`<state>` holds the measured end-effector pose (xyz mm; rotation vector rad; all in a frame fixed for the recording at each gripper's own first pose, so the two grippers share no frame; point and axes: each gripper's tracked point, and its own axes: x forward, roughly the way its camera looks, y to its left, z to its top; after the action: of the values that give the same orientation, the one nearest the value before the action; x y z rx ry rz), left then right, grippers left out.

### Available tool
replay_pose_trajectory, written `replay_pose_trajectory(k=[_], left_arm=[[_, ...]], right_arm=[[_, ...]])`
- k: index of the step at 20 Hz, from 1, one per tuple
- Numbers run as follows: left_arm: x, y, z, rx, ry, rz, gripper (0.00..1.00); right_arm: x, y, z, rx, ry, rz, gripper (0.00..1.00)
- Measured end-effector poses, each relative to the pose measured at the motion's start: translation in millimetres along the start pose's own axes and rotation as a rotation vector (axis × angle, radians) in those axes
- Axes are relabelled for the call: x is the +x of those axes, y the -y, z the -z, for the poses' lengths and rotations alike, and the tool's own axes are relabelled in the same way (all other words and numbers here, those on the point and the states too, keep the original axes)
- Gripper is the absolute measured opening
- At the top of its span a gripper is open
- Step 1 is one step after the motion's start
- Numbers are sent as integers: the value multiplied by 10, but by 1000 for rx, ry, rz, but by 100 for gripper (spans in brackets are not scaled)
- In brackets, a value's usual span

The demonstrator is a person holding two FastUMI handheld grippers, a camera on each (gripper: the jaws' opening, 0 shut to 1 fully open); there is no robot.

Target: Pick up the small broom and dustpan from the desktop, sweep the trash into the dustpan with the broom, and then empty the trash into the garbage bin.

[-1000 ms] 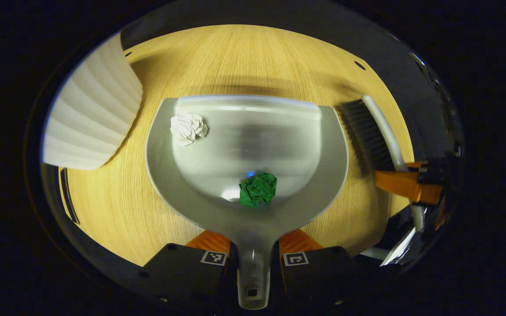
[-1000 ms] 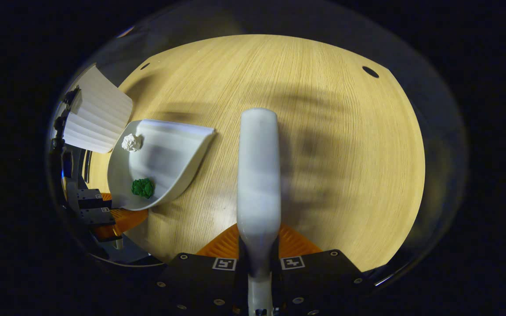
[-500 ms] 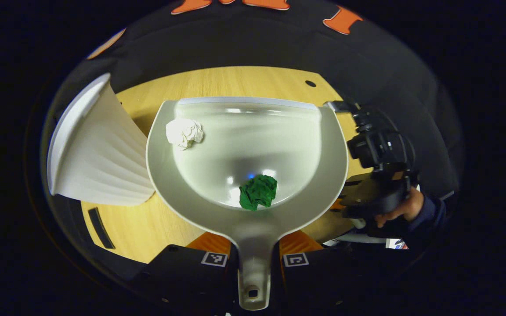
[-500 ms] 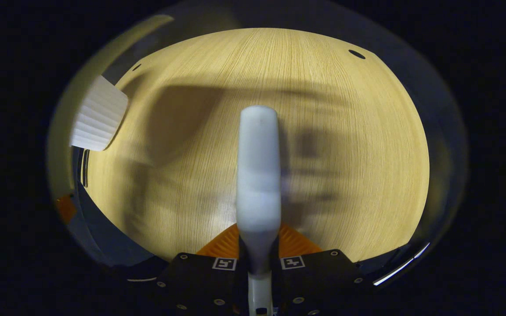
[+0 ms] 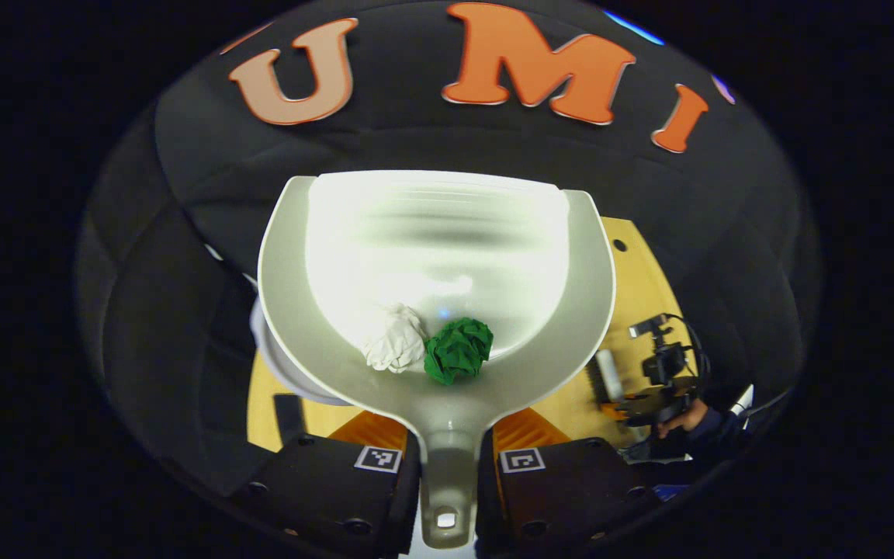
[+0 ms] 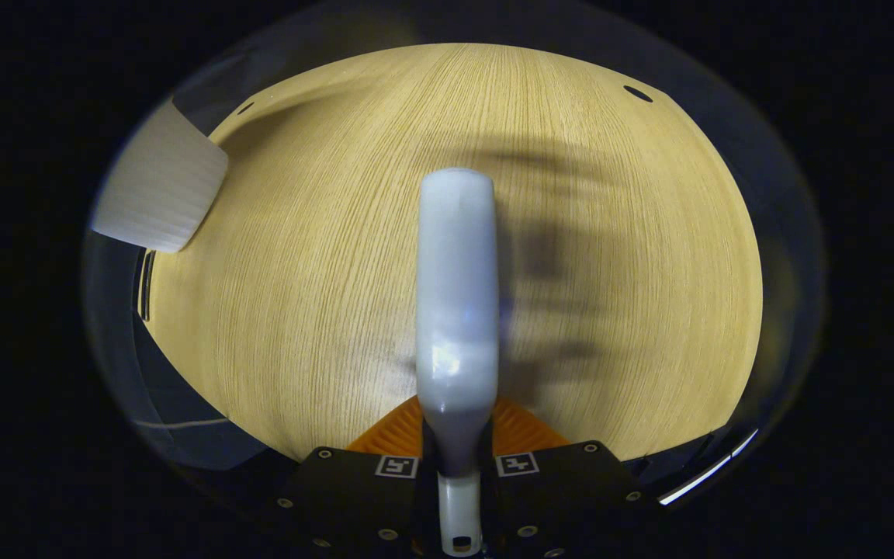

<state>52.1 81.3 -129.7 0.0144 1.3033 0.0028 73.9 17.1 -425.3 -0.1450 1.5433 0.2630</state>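
Note:
My left gripper [image 5: 448,436] is shut on the handle of the grey dustpan [image 5: 431,233], which is raised off the table and tipped back toward the camera. A white paper ball [image 5: 394,349] and a green paper ball [image 5: 459,351] lie side by side at the pan's deep end near the handle. The white ribbed garbage bin [image 5: 267,359] peeks out below the pan's left edge. My right gripper [image 6: 456,436] is shut on the handle of the small broom [image 6: 456,295], whose white back points out over the wooden table [image 6: 610,233]. The bin [image 6: 158,190] stands at the far left.
In the left gripper view the other gripper [image 5: 653,388] with the broom [image 5: 606,374] and the hand [image 5: 687,417] holding it show low on the right over the table [image 5: 641,279]. The booth's black wall rises behind the pan.
The dustpan has been lifted and tilted up. The white ball rolled down to rest beside the green one. The bin slipped below the pan's left edge. The broom has barely moved.

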Motion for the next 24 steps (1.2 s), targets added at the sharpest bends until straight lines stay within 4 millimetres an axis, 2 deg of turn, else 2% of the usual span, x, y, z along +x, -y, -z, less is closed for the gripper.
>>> replay_pose_trajectory(k=[2, 4, 5, 7, 12, 13, 14, 17, 19, 20, 22, 24], left_arm=[[77, -562, 120, 5, -65, -111, 32], [230, -907, 305, 13, -147, -188, 32], [344, -853, 401, 27, -187, -211, 31], [244, -919, 347, 117, -235, -247, 32], [111, -1090, 87, 370, -308, -383, 31], [97, -1121, 98, 435, -315, -419, 31], [63, -1170, 46, 512, -331, -465, 34], [-54, -1215, -170, 746, -336, -606, 31], [-121, -1240, -228, 870, -330, -674, 34], [-143, -1272, -261, 934, -324, -711, 31], [-139, -1328, -316, 1038, -311, -779, 31], [-146, -1244, -363, 1114, -286, -833, 31]], right_arm=[[-9, 7, 33, -5, -2, -3, 22], [2, 18, 45, -16, -4, -4, 22], [2, 36, 41, -17, -3, -1, 22], [-7, 25, 60, -19, -4, 2, 22], [-23, 38, 104, -19, 1, -1, 22], [-25, 42, 110, -18, 2, -1, 22], [-20, 59, 107, -17, 3, -1, 22], [-18, 65, 130, -17, 4, -1, 21], [-23, 75, 142, -23, 5, 4, 22], [-29, 90, 148, -25, 4, 8, 22], [-22, 108, 163, -29, 3, 14, 22], [-31, 119, 160, -29, 2, 16, 22]])
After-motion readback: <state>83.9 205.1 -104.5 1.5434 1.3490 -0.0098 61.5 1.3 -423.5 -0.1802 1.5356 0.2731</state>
